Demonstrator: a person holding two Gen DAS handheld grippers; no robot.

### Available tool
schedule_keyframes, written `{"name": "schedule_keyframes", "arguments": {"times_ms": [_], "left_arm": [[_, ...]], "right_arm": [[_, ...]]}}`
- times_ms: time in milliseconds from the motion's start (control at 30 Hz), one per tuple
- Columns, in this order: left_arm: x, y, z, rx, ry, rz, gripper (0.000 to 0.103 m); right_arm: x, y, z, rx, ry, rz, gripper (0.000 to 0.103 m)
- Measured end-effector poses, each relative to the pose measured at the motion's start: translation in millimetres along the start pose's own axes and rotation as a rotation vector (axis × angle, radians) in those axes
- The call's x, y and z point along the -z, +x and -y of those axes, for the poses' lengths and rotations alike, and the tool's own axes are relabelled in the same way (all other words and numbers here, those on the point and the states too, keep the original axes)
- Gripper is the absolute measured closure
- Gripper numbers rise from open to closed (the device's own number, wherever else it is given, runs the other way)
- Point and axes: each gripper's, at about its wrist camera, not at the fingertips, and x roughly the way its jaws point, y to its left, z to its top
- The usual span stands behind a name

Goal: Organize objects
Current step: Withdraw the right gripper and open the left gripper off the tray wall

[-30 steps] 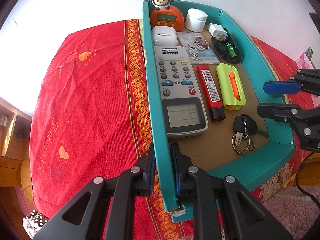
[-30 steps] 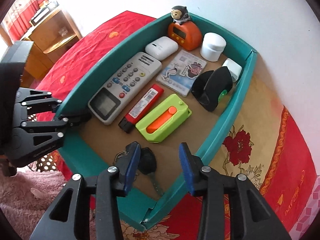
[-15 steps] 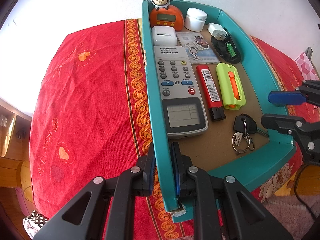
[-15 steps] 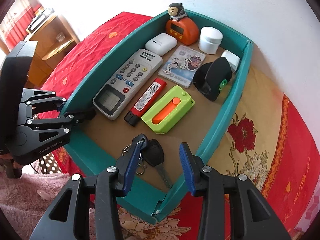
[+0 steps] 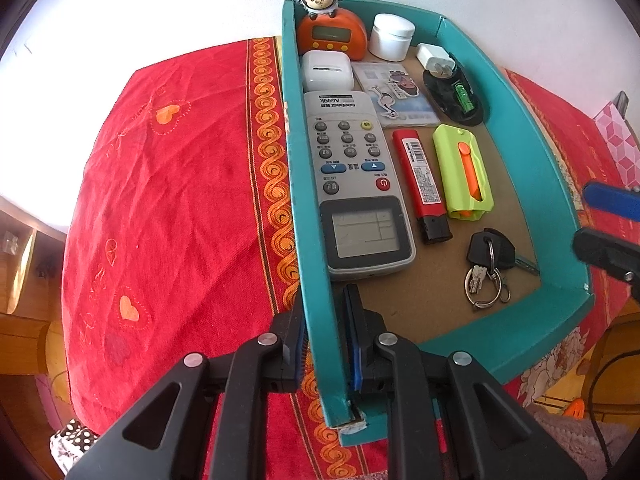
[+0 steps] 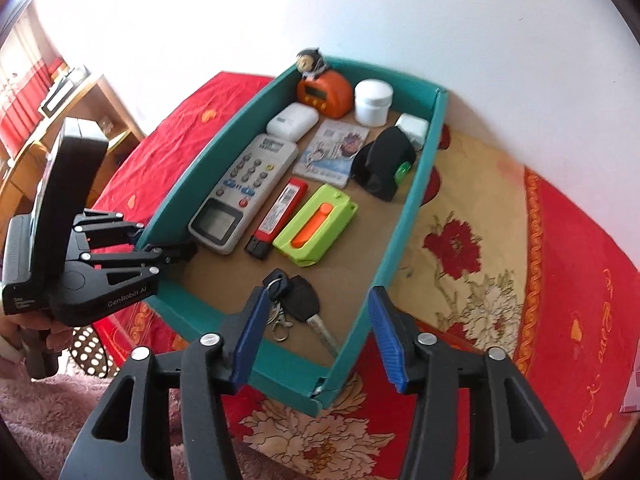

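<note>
The left gripper [image 5: 325, 344] is clamped on the near left wall of the teal tray [image 5: 532, 168], one pad outside and one inside. The right gripper [image 6: 316, 336] hangs above the tray's near right corner with nothing between its pads; its jaws have just been opening and stand about half spread. Only the right wrist view shows the left gripper's whole body [image 6: 100, 264] and the wooden furniture [image 6: 80, 96] behind it; only the left wrist view shows the battery [image 5: 461, 95] in the black holder [image 5: 452, 92]. In the tray lie a bunch of keys [image 6: 296, 300] nearest the right gripper, then a green and orange cutter [image 6: 316, 224], a red lighter [image 6: 278, 214], a grey remote [image 6: 244, 192], a card [image 6: 332, 152], a white case [image 6: 292, 120], an orange timer [image 6: 326, 92], a white jar [image 6: 373, 102] and a white plug [image 6: 412, 128]. The tray sits on a red cloth [image 5: 172, 184], its far end near the white wall; bare cloth lies on both sides.
</note>
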Motion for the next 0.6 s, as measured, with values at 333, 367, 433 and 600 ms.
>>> {"name": "schedule_keyframes", "arguments": {"times_ms": [333, 367, 433, 600], "left_arm": [[10.7, -25.1, 1.6, -0.071, -0.085, 0.034, 0.068], [12.5, -29.2, 2.3, -0.075, -0.094, 0.039, 0.067], [17.4, -40.6, 6.3, -0.081, -0.115, 0.055, 0.062], [24.2, -67.1, 17.6, -0.094, -0.110, 0.105, 0.046]], "right_arm": [[14.6, -15.9, 35.5, -0.054, 0.078, 0.067, 0.039], [16.0, -18.8, 40.8, -0.057, 0.088, 0.079, 0.038], [17.0, -22.2, 47.6, -0.049, 0.097, 0.095, 0.037], [21.1, -32.8, 60.1, -0.049, 0.116, 0.135, 0.032]]}}
